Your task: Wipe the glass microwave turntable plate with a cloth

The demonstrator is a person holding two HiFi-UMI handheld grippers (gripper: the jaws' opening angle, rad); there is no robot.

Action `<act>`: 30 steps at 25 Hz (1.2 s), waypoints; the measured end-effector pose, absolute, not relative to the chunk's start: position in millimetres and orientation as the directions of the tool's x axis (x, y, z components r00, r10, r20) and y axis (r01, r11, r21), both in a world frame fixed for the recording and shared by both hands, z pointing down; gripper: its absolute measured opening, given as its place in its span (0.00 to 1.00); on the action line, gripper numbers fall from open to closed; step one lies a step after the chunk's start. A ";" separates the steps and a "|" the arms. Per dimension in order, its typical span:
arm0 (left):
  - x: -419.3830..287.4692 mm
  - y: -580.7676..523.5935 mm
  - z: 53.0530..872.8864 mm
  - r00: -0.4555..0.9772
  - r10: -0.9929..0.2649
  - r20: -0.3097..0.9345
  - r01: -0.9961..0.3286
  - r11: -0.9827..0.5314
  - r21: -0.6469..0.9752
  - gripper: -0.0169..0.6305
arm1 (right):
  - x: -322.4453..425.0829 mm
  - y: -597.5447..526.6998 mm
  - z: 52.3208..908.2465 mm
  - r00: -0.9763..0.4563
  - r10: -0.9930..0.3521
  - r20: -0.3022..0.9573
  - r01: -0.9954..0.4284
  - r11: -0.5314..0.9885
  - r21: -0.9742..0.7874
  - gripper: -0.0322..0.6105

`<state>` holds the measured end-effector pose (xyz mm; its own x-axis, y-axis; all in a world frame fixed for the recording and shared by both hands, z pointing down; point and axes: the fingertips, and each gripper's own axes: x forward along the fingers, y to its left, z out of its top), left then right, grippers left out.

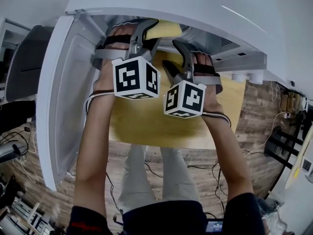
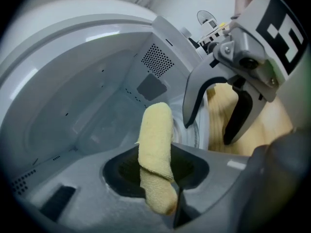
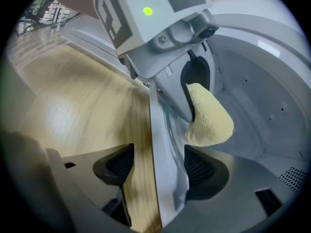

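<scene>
Judging from this, wiping looks barely begun: left tongs (image 2: 163,181) clenched on the yellow cloth (image 2: 155,140) just inside the open microwave (image 1: 146,4), right tongs (image 3: 158,166) spread astride the rim of the glass plate (image 3: 175,147), which sits inside it and seems all left to wipe.

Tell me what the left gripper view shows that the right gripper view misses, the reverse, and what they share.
Left gripper view only: the perforated vent inside the microwave. Right gripper view only: the microwave's front edge running between the right gripper's parted jaws, and a green dot on the left gripper's marker cube. Both: the yellow cloth clamped by the left gripper, the wooden table.
</scene>
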<state>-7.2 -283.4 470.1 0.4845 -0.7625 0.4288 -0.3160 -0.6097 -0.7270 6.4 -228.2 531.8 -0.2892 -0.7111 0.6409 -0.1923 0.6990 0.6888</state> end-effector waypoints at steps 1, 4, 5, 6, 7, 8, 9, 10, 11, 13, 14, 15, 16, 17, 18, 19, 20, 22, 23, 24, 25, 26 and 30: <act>-5.9 -284.5 470.0 0.487 -0.758 0.434 -0.306 -0.614 -0.728 0.22 | 6.4 -228.2 531.8 -0.289 -0.711 0.641 -0.193 0.699 0.689 0.52; -2.7 -286.7 471.2 0.490 -0.747 0.450 -0.279 -0.623 -0.730 0.22 | 6.0 -227.9 531.8 -0.289 -0.711 0.641 -0.193 0.699 0.688 0.52; -1.5 -287.4 472.4 0.489 -0.742 0.457 -0.267 -0.627 -0.732 0.22 | 5.9 -228.0 531.7 -0.289 -0.712 0.640 -0.193 0.698 0.689 0.52; -0.4 -288.1 473.8 0.490 -0.737 0.466 -0.254 -0.632 -0.733 0.22 | 5.9 -228.3 531.6 -0.289 -0.712 0.640 -0.194 0.698 0.690 0.52; 1.0 -288.6 475.3 0.491 -0.731 0.474 -0.242 -0.637 -0.732 0.22 | 5.9 -228.6 531.5 -0.289 -0.713 0.639 -0.195 0.697 0.690 0.52; 2.4 -288.8 476.8 0.494 -0.724 0.481 -0.232 -0.643 -0.730 0.22 | 6.0 -228.8 531.3 -0.289 -0.713 0.638 -0.196 0.697 0.690 0.52; 3.8 -288.9 478.3 0.497 -0.719 0.487 -0.224 -0.648 -0.728 0.22 | 6.1 -228.9 531.3 -0.289 -0.714 0.638 -0.197 0.696 0.690 0.52; 5.1 -289.0 479.5 0.499 -0.714 0.491 -0.217 -0.652 -0.727 0.22 | 6.1 -229.0 531.3 -0.289 -0.714 0.637 -0.198 0.696 0.690 0.52; 6.2 -289.3 480.5 0.500 -0.711 0.494 -0.210 -0.653 -0.728 0.22 | 6.2 -229.0 531.4 -0.290 -0.715 0.636 -0.199 0.695 0.691 0.52; 8.4 -290.5 482.2 0.496 -0.709 0.501 -0.197 -0.654 -0.730 0.22 | 6.1 -229.1 531.3 -0.290 -0.717 0.634 -0.200 0.693 0.692 0.52; 9.6 -291.1 483.1 0.495 -0.707 0.505 -0.192 -0.656 -0.730 0.22 | 6.0 -229.1 531.3 -0.290 -0.717 0.634 -0.200 0.693 0.693 0.52; 11.2 -291.3 483.8 0.497 -0.703 0.509 -0.188 -0.659 -0.728 0.22 | 5.9 -229.2 531.4 -0.290 -0.717 0.634 -0.200 0.693 0.693 0.52; 13.1 -291.2 484.2 0.501 -0.698 0.511 -0.182 -0.663 -0.727 0.22 | 5.8 -229.2 531.5 -0.289 -0.717 0.634 -0.199 0.693 0.693 0.52; 15.0 -291.0 484.5 0.506 -0.693 0.514 -0.174 -0.666 -0.726 0.22 | 5.7 -229.3 531.6 -0.289 -0.717 0.634 -0.199 0.693 0.693 0.52; 16.6 -291.0 484.6 0.510 -0.688 0.516 -0.167 -0.668 -0.725 0.22 | 5.7 -229.4 531.7 -0.288 -0.717 0.634 -0.198 0.693 0.693 0.52; 17.7 -291.3 484.6 0.513 -0.684 0.519 -0.163 -0.671 -0.723 0.22 | 5.7 -229.5 531.6 -0.288 -0.717 0.634 -0.198 0.693 0.693 0.52; 18.5 -291.7 484.7 0.514 -0.680 0.522 -0.159 -0.674 -0.721 0.22 | 5.7 -229.5 531.6 -0.288 -0.717 0.634 -0.198 0.693 0.693 0.52; 20.6 -292.3 485.0 0.516 -0.674 0.529 -0.150 -0.679 -0.719 0.22 | 5.7 -229.3 531.7 -0.288 -0.717 0.635 -0.197 0.693 0.694 0.52; 22.3 -292.5 485.1 0.517 -0.670 0.533 -0.143 -0.681 -0.718 0.22 | 5.7 -229.2 531.8 -0.288 -0.717 0.635 -0.196 0.693 0.694 0.52; 24.2 -292.7 485.3 0.519 -0.665 0.537 -0.135 -0.684 -0.717 0.22 | 5.7 -229.1 531.8 -0.288 -0.717 0.635 -0.196 0.693 0.694 0.52; 25.8 -293.1 485.5 0.520 -0.660 0.542 -0.129 -0.688 -0.714 0.22 | 5.7 -229.0 531.9 -0.289 -0.717 0.635 -0.196 0.693 0.694 0.52; 27.0 -293.6 485.7 0.521 -0.656 0.546 -0.125 -0.692 -0.711 0.22 | 5.5 -229.2 531.9 -0.290 -0.717 0.634 -0.196 0.693 0.694 0.52; 30.8 -295.2 485.5 0.530 -0.640 0.557 -0.118 -0.705 -0.699 0.22 | 5.5 -229.2 531.8 -0.292 -0.716 0.635 -0.196 0.694 0.693 0.52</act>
